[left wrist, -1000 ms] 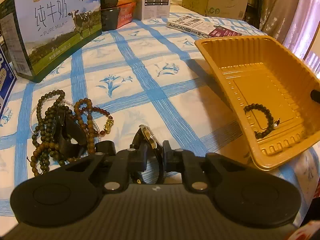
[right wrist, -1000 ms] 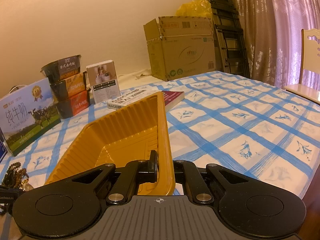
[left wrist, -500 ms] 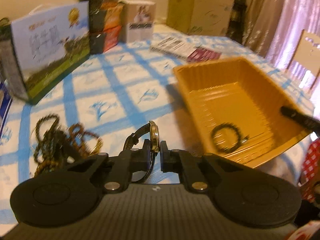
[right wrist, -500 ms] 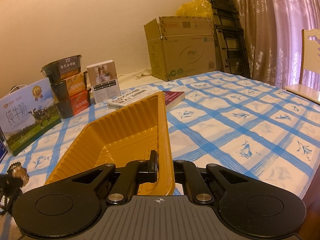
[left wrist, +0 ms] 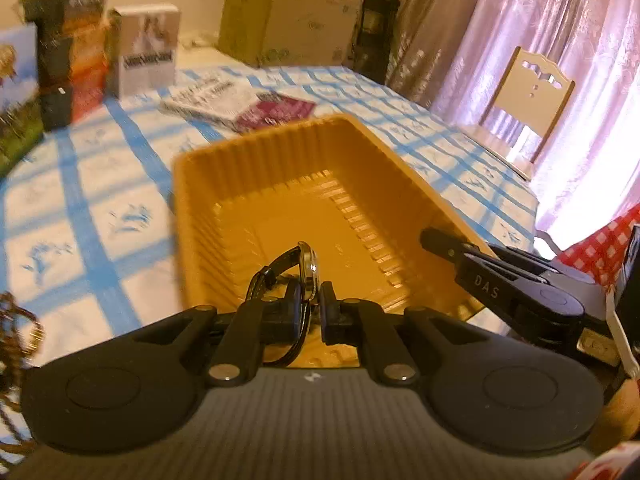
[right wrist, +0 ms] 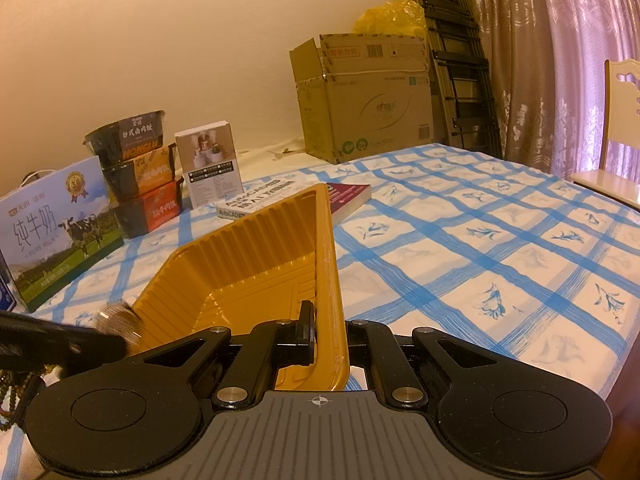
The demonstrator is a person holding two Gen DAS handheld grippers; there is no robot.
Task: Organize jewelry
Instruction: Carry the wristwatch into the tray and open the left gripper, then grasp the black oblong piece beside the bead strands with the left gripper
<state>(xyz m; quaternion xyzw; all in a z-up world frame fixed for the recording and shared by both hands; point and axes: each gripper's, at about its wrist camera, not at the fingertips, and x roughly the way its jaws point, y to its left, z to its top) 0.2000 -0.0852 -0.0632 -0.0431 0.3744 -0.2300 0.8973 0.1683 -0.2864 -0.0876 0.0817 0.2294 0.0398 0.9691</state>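
My left gripper (left wrist: 313, 300) is shut on a wristwatch (left wrist: 306, 268) with a black strap and metal case, held above the near end of the yellow plastic tray (left wrist: 256, 168). My right gripper (right wrist: 326, 336) is shut on the tray's right rim (right wrist: 330, 264); it also shows in the left wrist view (left wrist: 500, 280) at the tray's right edge. The watch and left gripper appear blurred at the left of the right wrist view (right wrist: 116, 316). Wooden bead strings (left wrist: 16, 336) lie on the cloth at the far left.
A milk carton (right wrist: 56, 232), stacked noodle bowls (right wrist: 136, 176), a small white box (right wrist: 210, 164) and a book (right wrist: 292, 198) stand at the back of the blue-checked tablecloth (right wrist: 480, 248). A cardboard box (right wrist: 368, 96) and a chair (left wrist: 528, 100) are beyond.
My left gripper lifted the watch off the cloth and carried it right, from beside the beads to over the tray. The right gripper stayed clamped on the tray rim.
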